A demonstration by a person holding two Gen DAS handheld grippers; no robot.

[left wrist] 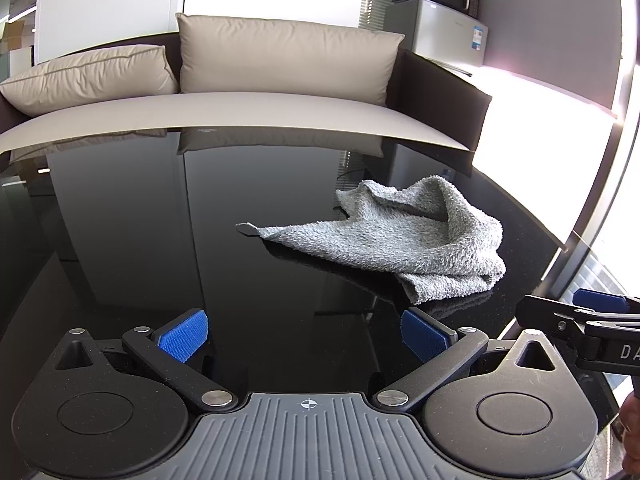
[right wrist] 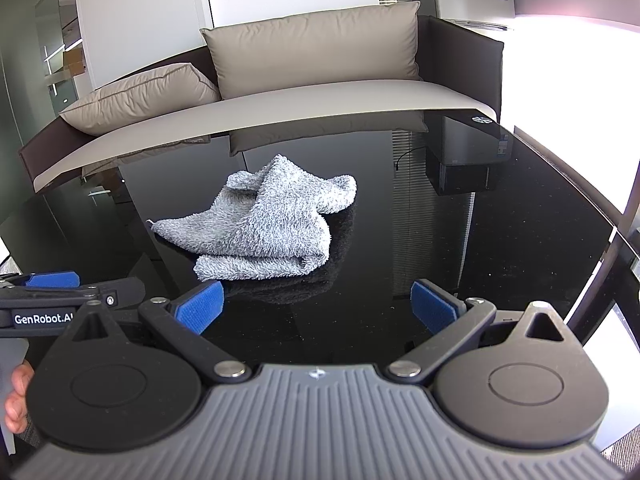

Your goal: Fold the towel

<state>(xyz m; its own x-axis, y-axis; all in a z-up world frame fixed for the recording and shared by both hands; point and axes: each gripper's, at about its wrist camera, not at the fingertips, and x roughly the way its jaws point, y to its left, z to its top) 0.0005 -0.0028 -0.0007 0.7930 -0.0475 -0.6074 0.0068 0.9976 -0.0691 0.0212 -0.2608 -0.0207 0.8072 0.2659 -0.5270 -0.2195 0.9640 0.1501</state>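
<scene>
A grey terry towel point(left wrist: 404, 240) lies crumpled on a glossy black table point(left wrist: 200, 240), with one corner stretched out flat to the left. In the right wrist view the towel point(right wrist: 268, 220) lies just ahead of the fingers. My left gripper point(left wrist: 304, 336) is open and empty, with the towel ahead and to its right. My right gripper point(right wrist: 316, 308) is open and empty, close in front of the towel's near edge. Both have blue pads. The right gripper's side shows at the right edge of the left wrist view, and the left gripper's side at the left edge of the right wrist view.
A sofa with a beige seat point(left wrist: 224, 112) and two beige cushions point(left wrist: 284, 56) stands right behind the table's far edge. A microwave on a small fridge point(left wrist: 448, 28) stands at the back right. A bright window lies to the right.
</scene>
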